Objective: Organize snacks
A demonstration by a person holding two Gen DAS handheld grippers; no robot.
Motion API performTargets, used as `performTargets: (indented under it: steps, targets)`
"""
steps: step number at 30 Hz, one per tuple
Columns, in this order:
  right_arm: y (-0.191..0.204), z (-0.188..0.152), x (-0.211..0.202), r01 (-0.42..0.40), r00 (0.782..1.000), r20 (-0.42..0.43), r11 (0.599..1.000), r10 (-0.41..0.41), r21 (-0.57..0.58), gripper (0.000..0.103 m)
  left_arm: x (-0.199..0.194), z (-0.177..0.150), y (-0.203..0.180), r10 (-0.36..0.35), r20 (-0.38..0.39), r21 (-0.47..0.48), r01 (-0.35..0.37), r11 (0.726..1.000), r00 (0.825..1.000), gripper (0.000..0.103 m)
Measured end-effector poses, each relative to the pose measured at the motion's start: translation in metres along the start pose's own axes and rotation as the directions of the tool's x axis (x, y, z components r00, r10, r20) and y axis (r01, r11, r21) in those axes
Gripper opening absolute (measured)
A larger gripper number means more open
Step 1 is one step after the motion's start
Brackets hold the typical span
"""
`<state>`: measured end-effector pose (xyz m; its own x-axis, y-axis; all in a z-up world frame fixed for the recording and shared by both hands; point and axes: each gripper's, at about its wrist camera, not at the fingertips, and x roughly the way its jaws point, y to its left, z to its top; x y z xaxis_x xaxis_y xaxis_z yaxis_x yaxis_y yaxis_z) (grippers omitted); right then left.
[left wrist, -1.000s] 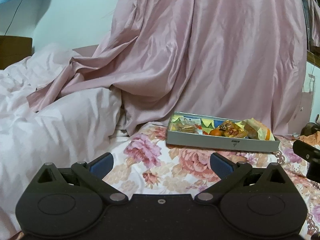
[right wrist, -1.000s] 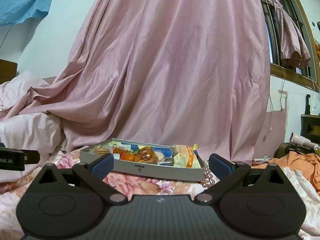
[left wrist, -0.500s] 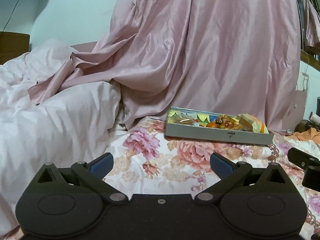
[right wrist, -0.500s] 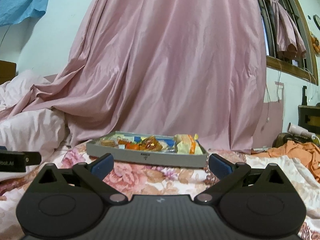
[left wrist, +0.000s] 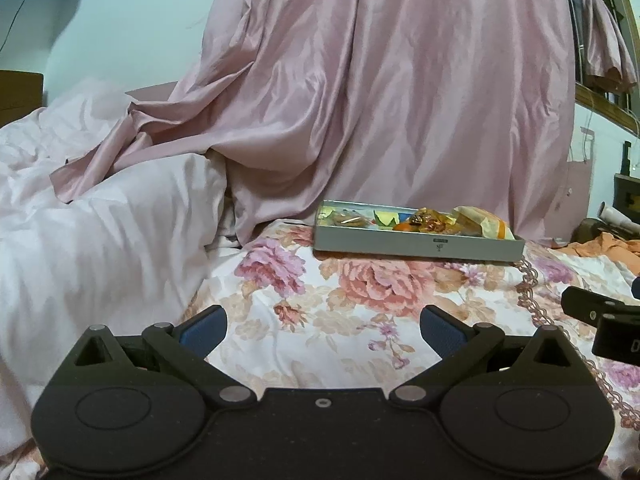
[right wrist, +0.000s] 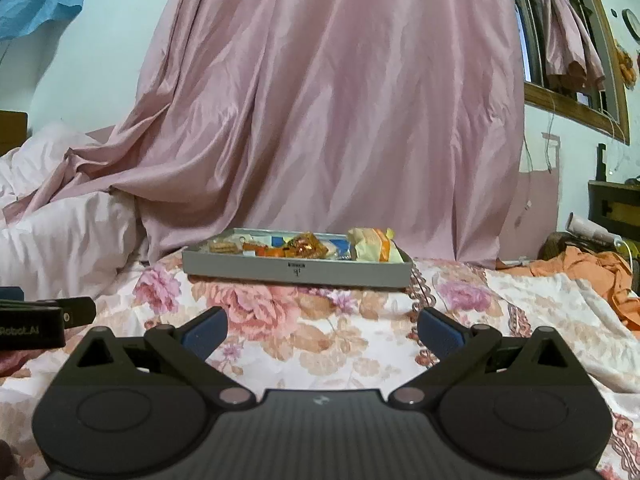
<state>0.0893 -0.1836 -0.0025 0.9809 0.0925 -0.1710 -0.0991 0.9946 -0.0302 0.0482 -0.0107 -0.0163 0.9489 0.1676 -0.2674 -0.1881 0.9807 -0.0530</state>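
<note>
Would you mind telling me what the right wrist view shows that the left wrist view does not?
Only the right wrist view shows the window frame, the wall clock and the left gripper at its left edge. Only the left wrist view shows the right gripper at its right edge. Both show the snack tray on the floral bedspread, the pink curtain and open fingers.

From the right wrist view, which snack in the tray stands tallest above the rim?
The pale yellow packet with the orange stripe, at the right end of the grey tray. The other snacks lie lower, towards the middle and left.
</note>
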Motion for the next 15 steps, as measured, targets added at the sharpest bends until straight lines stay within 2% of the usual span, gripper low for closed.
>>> performTargets:
  steps: [9,15]
  targets:
    - [0.001,-0.005,-0.009,0.004,1.000,-0.028,1.000,-0.004,-0.001,0.103,-0.011,-0.002,-0.003,0.001,-0.001,0.006,-0.001,1.000,1.000,0.102]
    - [0.000,-0.006,-0.015,0.007,1.000,-0.014,1.000,-0.007,0.002,0.103,-0.016,-0.004,-0.007,-0.006,-0.001,0.022,0.006,1.000,1.000,0.102]
